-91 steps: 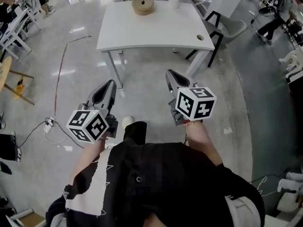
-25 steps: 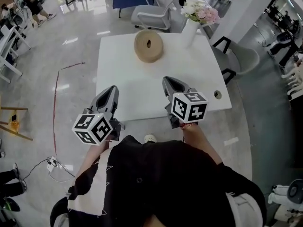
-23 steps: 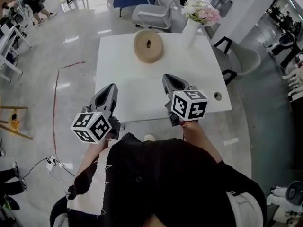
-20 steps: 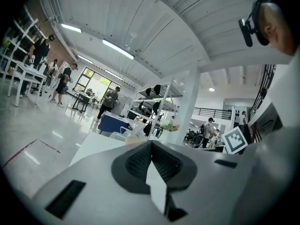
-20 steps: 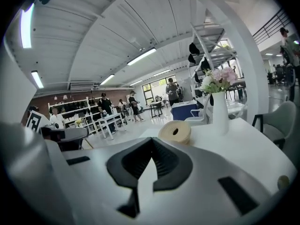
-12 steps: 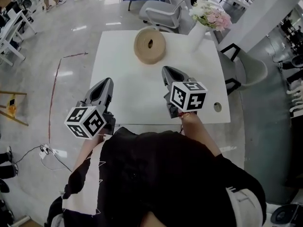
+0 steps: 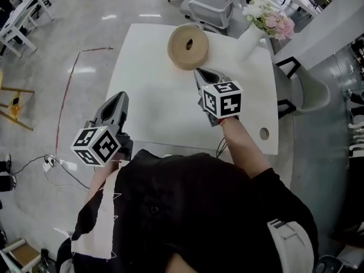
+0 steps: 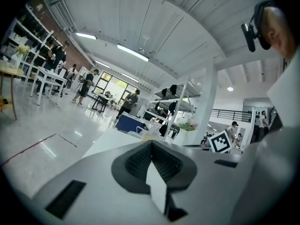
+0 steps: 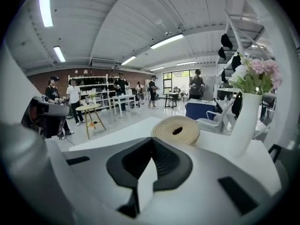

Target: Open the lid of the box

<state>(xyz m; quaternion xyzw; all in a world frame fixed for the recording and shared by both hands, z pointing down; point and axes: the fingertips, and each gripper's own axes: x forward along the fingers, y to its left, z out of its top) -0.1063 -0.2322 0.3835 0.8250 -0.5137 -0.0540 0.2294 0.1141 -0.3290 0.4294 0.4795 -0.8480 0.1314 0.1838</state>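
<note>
A round tan box [image 7: 189,46] with a hole in the middle of its lid stands at the far side of the white table [image 7: 149,98]. My right gripper [image 7: 200,73] hangs over the table just short of the box, its jaws shut with nothing in them. In the right gripper view the box [image 9: 177,129] lies straight beyond the shut right gripper [image 9: 152,139]. My left gripper [image 7: 119,97] hovers at the table's left edge, well short of the box, also shut and empty. The left gripper view shows the left gripper [image 8: 151,142] with its jaws pressed together.
A white vase of pink flowers [image 7: 259,24] stands right of the box, also visible as the vase [image 9: 248,111]. The table has a cable hole [image 7: 264,133] at its near right. Grey chairs [image 7: 210,7] stand behind the table. People and other tables are across the hall.
The table has come closer. My right gripper has moved forward over it to just short of the box. The left gripper has shifted slightly toward the table's left edge.
</note>
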